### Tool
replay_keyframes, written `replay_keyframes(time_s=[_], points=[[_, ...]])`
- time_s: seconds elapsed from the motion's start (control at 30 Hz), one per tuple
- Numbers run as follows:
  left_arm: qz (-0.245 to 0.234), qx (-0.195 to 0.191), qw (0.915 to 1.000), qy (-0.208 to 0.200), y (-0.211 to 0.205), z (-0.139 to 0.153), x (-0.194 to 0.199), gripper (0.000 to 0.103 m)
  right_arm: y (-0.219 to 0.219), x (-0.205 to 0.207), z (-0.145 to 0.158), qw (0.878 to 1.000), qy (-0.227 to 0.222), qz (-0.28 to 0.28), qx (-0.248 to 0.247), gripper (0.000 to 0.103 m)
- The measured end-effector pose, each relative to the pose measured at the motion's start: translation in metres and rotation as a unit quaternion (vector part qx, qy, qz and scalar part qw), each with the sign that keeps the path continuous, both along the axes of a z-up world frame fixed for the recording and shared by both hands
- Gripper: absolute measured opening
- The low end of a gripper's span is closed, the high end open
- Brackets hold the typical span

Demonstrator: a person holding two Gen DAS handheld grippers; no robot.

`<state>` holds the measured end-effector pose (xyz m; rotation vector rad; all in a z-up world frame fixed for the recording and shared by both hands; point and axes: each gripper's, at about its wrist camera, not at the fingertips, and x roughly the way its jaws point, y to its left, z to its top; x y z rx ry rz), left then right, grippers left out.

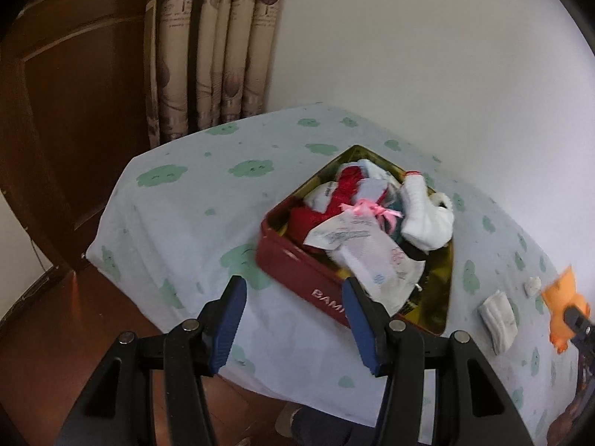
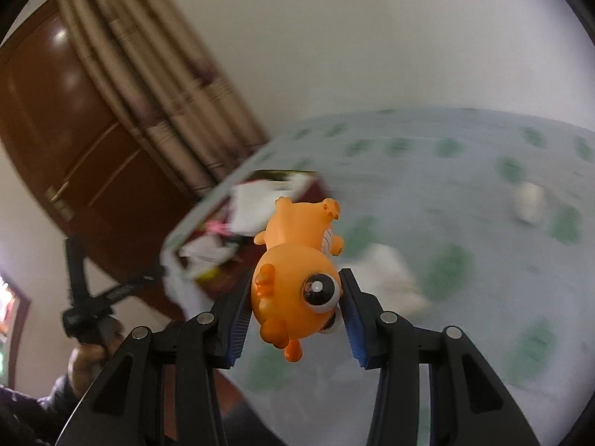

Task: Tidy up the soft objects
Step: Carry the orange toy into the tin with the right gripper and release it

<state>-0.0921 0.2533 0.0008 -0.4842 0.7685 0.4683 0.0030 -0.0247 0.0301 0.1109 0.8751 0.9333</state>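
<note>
The right gripper (image 2: 295, 299) pinches an orange toy (image 2: 297, 278) by its round head, one blue pad on each side, and carries it in the air above the bed (image 2: 465, 193), just short of the red tin (image 1: 316, 282). The toy looks like smooth, glossy rubber or vinyl, hollow and light, with a bulging eye, stubby paws and a plump body; it should give a little under pressure, and its shine suggests it could slide out of a loose hold, so the wide head or the belly is the sensible place to grip, not the small feet. The left gripper (image 1: 293, 316) is spread with nothing between its pads, hanging near the tin's front wall. That tin is stiff metal, gold inside, and already heaped with limp things: white socks (image 1: 427, 219), a red knitted piece (image 1: 334, 200), a printed cloth pouch (image 1: 375, 264) tied with a pink ribbon (image 1: 372, 210). A small folded white cloth (image 1: 498, 316) lies on the sheet beside the tin; it is thin and floppy, best pinched at a fold. The right view is blurred, so the toy's finer details are uncertain.
</note>
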Motion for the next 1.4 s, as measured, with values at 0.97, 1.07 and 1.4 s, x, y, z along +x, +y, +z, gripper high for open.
replay_keyframes(time_s=[0.97,1.07,1.4], points=[[-0.028,-0.017,0.9994,0.007,0.000,-0.008,0.010,0.055,0.196,0.001,-0.071,0.985,-0.005,0.112,-0.130,0.042],[-0.025,-0.022,0.9994,0.011,0.002,-0.011,0.010,0.055,0.206,-0.016,-0.073,0.974,-0.055,0.133,-0.175,0.045],[-0.020,-0.024,0.9995,0.008,0.004,-0.011,0.008,0.055,0.172,-0.014,-0.045,0.985,-0.071,0.112,-0.110,0.067]])
